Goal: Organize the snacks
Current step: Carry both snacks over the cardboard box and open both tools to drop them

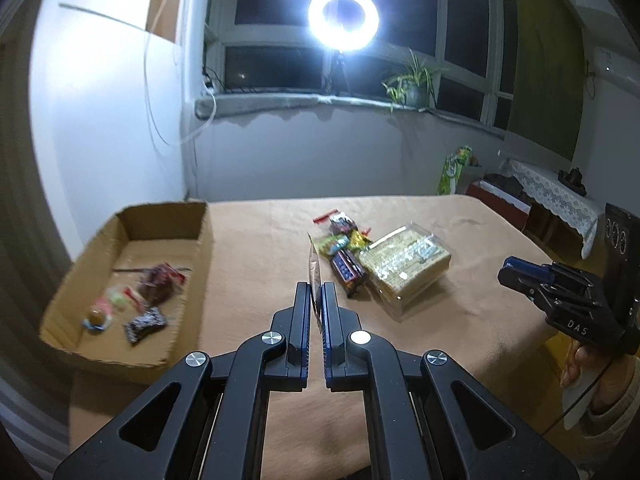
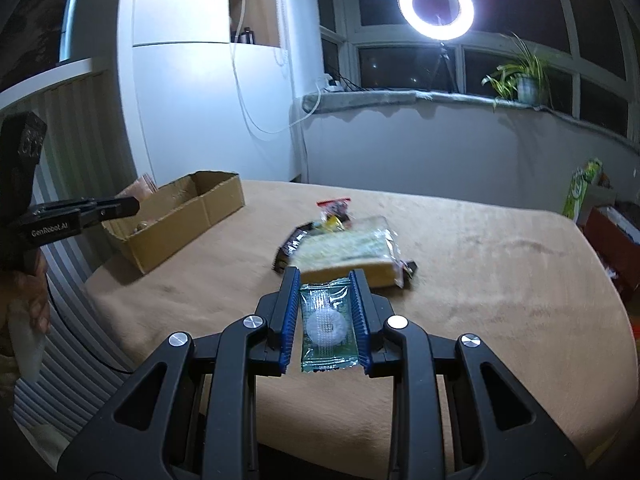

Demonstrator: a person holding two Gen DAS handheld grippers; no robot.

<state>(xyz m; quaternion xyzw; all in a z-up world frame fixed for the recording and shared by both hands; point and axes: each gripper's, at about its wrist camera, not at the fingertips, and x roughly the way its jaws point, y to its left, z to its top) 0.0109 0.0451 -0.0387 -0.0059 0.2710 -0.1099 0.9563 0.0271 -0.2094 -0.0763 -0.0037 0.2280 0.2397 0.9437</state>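
Here the left gripper [image 1: 316, 292] is pinched almost closed on a thin, pale sachet [image 1: 315, 270], seen edge-on and standing upright between the blue pads, above the tan-covered surface [image 1: 260, 256]. The right gripper [image 2: 325, 280] is partly open around a green-edged clear packet [image 2: 326, 322] with a white ring-shaped sweet inside; the packet lies flat between the two fingers, its side edges meeting the pads, so it looks held, lightly.

To the left on the surface is an open cardboard box [image 1: 202, 248]. Inside it lie a dark red wrapped snack [image 1: 160, 284], a dark patterned bar [image 1: 145, 323], and a few pale pink and green sweets [image 1: 110, 306], all blurred.

Near the middle of the surface sits a loose pile of snacks: a large clear pack of yellowish crackers [image 1: 404, 266], a dark blue and red bar [image 1: 348, 270] touching its left side, and a cluster of small bright wrappers [image 1: 340, 236] in red, green and yellow just beyond. In the right wrist view the cracker pack [image 2: 348, 250] lies directly beyond the right gripper's fingertips, with a dark wrapper [image 2: 290, 246] poking out at its left.

Far behind, a ring light [image 1: 343, 18] glares in front of dark windows, and a potted plant [image 1: 412, 84] stands on the sill.
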